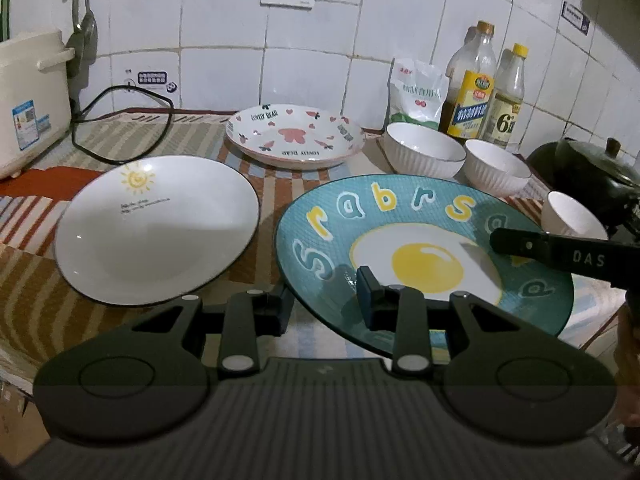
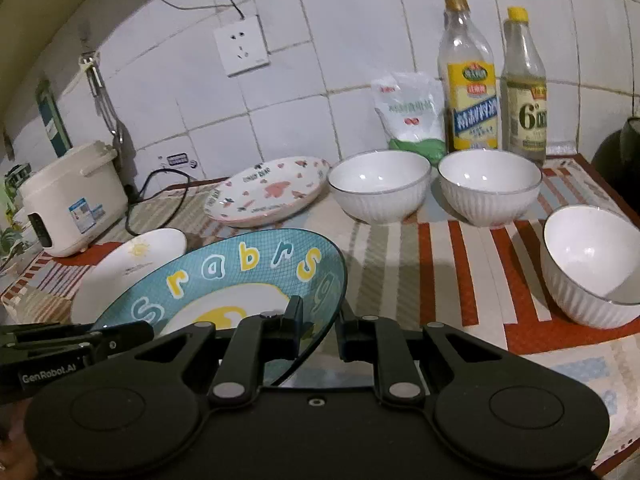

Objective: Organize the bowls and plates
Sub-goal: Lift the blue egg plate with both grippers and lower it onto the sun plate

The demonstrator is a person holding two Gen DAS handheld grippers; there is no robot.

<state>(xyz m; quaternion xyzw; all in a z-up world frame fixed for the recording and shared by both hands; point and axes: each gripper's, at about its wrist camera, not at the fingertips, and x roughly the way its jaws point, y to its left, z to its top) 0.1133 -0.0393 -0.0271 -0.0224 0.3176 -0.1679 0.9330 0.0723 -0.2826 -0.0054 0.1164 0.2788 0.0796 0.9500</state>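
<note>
A teal plate (image 1: 424,264) with a fried-egg picture and coloured letters is held tilted above the striped mat by both grippers. My left gripper (image 1: 326,304) is shut on its near left rim, one finger on top and one underneath. My right gripper (image 2: 322,322) is shut on the teal plate (image 2: 240,264) at its right rim. To the left a white plate (image 1: 156,228) with a sun drawing lies flat. A pink-patterned plate (image 1: 294,136) sits further back. Three white ribbed bowls (image 1: 424,150) (image 1: 496,172) (image 1: 572,216) stand at the right.
A white rice cooker (image 1: 28,108) and its black cord (image 1: 120,120) occupy the far left. Two bottles (image 1: 470,84) (image 1: 506,96) and a white bag (image 1: 418,92) stand against the tiled wall. A dark pot (image 1: 588,168) sits at the far right.
</note>
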